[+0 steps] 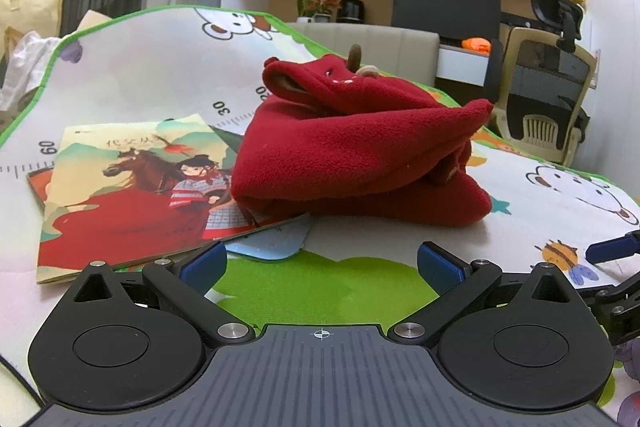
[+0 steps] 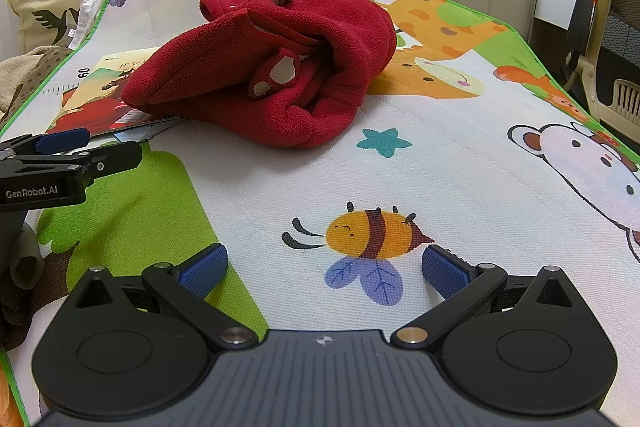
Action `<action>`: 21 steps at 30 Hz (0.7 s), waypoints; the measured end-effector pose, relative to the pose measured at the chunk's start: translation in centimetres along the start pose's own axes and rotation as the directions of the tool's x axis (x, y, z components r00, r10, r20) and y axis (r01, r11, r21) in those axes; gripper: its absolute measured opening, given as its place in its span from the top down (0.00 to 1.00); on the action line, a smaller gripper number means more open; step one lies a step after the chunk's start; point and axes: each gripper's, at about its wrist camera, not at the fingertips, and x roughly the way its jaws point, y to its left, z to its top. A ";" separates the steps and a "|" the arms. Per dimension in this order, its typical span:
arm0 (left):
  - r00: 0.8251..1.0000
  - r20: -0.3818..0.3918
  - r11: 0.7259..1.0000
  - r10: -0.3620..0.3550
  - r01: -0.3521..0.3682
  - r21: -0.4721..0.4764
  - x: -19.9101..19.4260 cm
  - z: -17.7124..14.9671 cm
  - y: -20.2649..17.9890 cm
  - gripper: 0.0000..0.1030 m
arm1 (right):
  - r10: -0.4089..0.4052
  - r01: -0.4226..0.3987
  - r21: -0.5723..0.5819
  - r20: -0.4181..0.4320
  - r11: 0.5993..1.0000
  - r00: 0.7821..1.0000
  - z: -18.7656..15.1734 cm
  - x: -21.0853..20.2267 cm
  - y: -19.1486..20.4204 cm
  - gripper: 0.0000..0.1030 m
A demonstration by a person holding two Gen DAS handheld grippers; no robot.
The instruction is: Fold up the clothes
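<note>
Though the red fleece garment (image 1: 352, 155) sits bundled in a rough fold on the cartoon play mat (image 2: 460, 163), its near-left edge overlaps a picture book (image 1: 132, 187) — probably just where it landed. Both grippers hang back, clear of it: left gripper (image 1: 320, 263) and right gripper (image 2: 324, 267) each have their 2 fingers spread, holding nothing — likely pausing between folds.

Both wrist cams low, fwd-facing, sharing red fleece (image 1: 360, 155) (image 2: 272, 67).
</note>
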 end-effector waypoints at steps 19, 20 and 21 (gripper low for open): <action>1.000 -0.005 1.000 -0.001 0.001 -0.009 0.2 0.0 0.2 0.00 | 0.000 0.000 0.000 0.000 1.000 1.000 0.0 0.0 0.0 0.00; 1.000 -0.005 1.000 -0.002 0.002 -0.010 0.2 0.0 0.2 0.00 | 0.000 0.000 0.000 0.000 1.000 1.000 0.0 0.0 0.0 0.00; 1.000 -0.005 1.000 -0.002 0.002 -0.011 0.2 0.0 0.3 0.00 | 0.000 0.000 0.000 0.000 1.000 1.000 0.0 0.0 0.0 0.00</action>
